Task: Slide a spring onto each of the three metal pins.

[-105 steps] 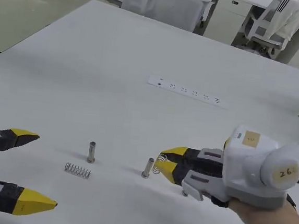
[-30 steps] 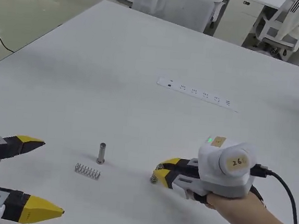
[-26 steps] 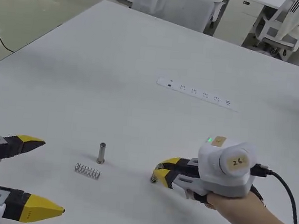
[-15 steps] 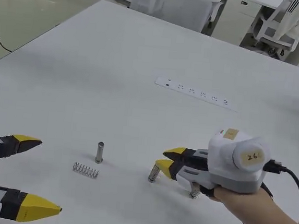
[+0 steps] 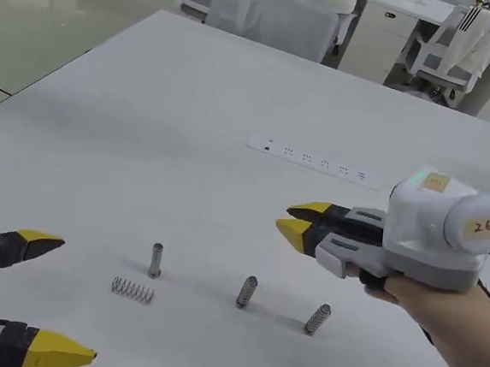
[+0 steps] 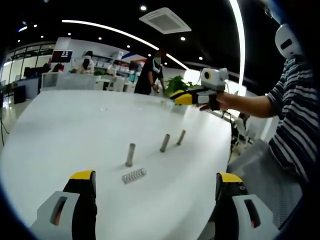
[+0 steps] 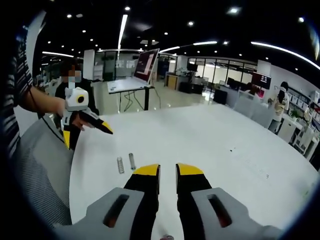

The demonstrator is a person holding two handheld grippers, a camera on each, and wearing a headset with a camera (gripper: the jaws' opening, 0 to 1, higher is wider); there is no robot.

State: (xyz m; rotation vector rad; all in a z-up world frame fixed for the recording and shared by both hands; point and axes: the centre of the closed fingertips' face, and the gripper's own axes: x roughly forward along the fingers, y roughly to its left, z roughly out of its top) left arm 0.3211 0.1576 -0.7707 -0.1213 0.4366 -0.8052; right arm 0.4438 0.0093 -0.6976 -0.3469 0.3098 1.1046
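Three metal pins stand in a row on the white table (image 5: pixel 147 123). The left pin (image 5: pixel 156 260) (image 6: pixel 130 155) is bare, and a loose spring (image 5: pixel 132 289) (image 6: pixel 133 175) lies just in front of it. The middle pin (image 5: pixel 247 292) (image 6: pixel 164 143) and the right pin (image 5: pixel 318 319) (image 6: pixel 180 137) each wear a spring. My right gripper (image 5: pixel 302 219) (image 7: pixel 168 171) hovers above and behind the middle pin, its jaws a narrow gap apart with nothing between them. My left gripper (image 5: pixel 50 297) (image 6: pixel 156 176) stands wide open near the table's front left, short of the loose spring.
A white power strip (image 5: pixel 311 159) lies further back on the table. Office chairs (image 5: pixel 268 14) stand beyond the far edge. In the right gripper view the bare pin (image 7: pixel 132 161) and the left gripper (image 7: pixel 102 127) lie ahead.
My right gripper has lifted up and to the right, away from the middle pin, leaving a spring on it. The right pin with its spring is now uncovered. The left gripper has stayed put.
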